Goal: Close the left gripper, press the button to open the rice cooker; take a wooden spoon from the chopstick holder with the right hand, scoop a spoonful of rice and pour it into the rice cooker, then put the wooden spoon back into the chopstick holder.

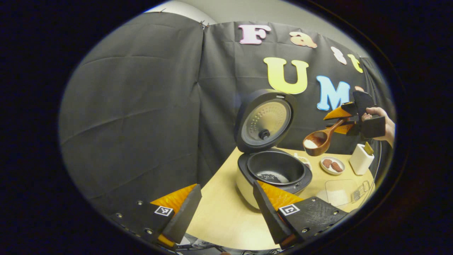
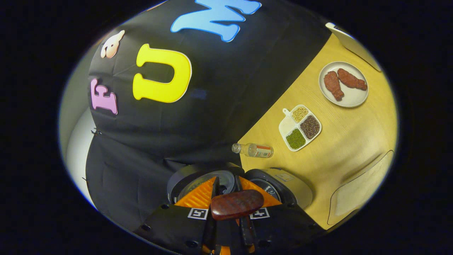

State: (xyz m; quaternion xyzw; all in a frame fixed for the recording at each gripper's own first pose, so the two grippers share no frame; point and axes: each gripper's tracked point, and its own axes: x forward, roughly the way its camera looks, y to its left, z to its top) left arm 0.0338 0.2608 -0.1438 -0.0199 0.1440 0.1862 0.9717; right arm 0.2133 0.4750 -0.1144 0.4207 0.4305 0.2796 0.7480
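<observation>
Your left gripper [image 1: 226, 209] hangs low with its two fingers wide apart, holding nothing. Just beyond them the cream round rice cooker [image 1: 272, 173] stands on the pale wooden table [image 1: 219, 212], its dark lid upright — a few white grains lie in the black inner pot. Farther off, your right gripper [image 1: 341, 122] clamps the handle of the brown glossy wooden spoon [image 1: 318, 141]; the bowl carries white rice and hovers above the cooker's far rim. Your hand [image 1: 384, 124] holds that gripper raised, beside the white rectangular chopstick holder [image 1: 361, 159].

Plate [image 2: 348, 101] with two meat pieces [image 2: 343, 83], divided dish [image 2: 288, 124], bottle [image 2: 254, 150].
</observation>
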